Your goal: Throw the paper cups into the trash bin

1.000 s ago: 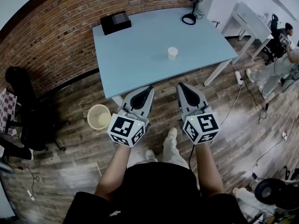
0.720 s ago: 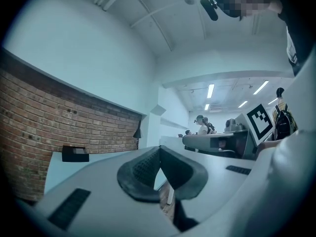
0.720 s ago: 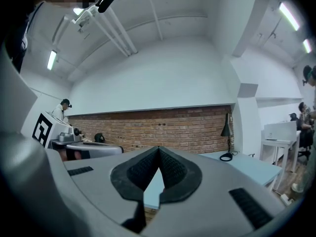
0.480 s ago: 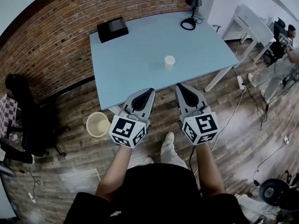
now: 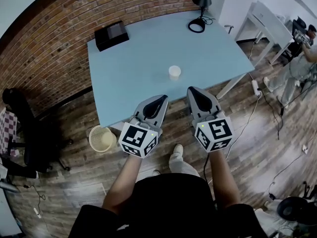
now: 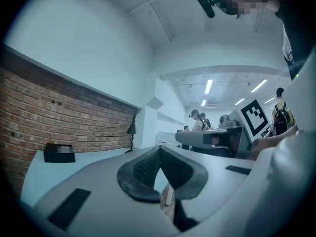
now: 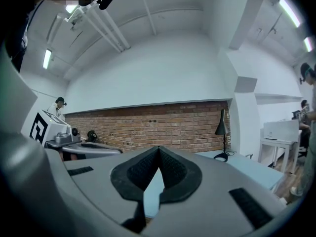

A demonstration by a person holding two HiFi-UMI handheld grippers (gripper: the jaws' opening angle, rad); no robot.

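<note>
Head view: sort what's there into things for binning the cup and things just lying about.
For the job:
- cup, on the table
- bin, beside the table
- left tongs and right tongs, both shut and empty

Lying about:
- black box
- lamp
- chair
- white desk

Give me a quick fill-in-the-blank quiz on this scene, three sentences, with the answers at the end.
1. The paper cup stands on the light blue ____.
2. The trash bin sits down on the wooden ____.
3. The left gripper and the right gripper both have their jaws ____, with nothing between them.

Missing words: table; floor; shut.
</note>
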